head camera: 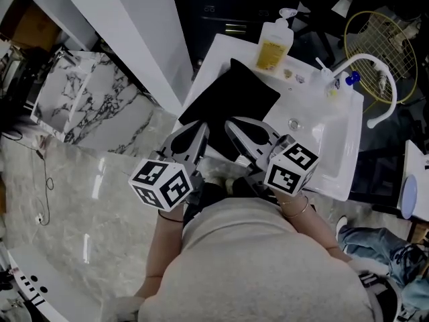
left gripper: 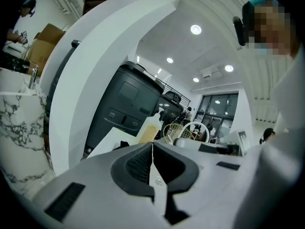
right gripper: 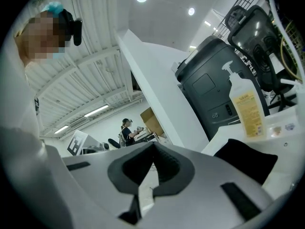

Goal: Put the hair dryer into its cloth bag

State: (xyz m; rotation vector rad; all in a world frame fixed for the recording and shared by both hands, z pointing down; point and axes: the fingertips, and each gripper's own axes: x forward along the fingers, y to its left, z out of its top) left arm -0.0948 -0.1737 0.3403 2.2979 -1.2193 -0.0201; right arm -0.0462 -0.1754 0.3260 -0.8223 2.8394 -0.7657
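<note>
A black cloth bag (head camera: 231, 98) lies flat on the white counter (head camera: 214, 52) left of the sink basin. No hair dryer shows in any view. Both grippers hover at the counter's near edge, close to my body and pointing roughly level. The left gripper (head camera: 198, 130) is shut and empty, its tips over the bag's near left corner. The right gripper (head camera: 232, 125) is also shut and empty, beside it over the bag's near edge. In the left gripper view the jaws (left gripper: 152, 145) meet with nothing between them, with a bag corner (left gripper: 123, 144) just beyond. The right gripper view shows closed jaws (right gripper: 153, 146) and the bag (right gripper: 248, 160) at right.
A yellow soap pump bottle (head camera: 273, 45) stands at the counter's far edge, behind the bag. The basin (head camera: 315, 136) with a white curved faucet (head camera: 379, 79) is to the right. A yellow wire basket (head camera: 385, 35) sits beyond. A white partition (head camera: 134, 25) and marble surface (head camera: 100, 113) lie left.
</note>
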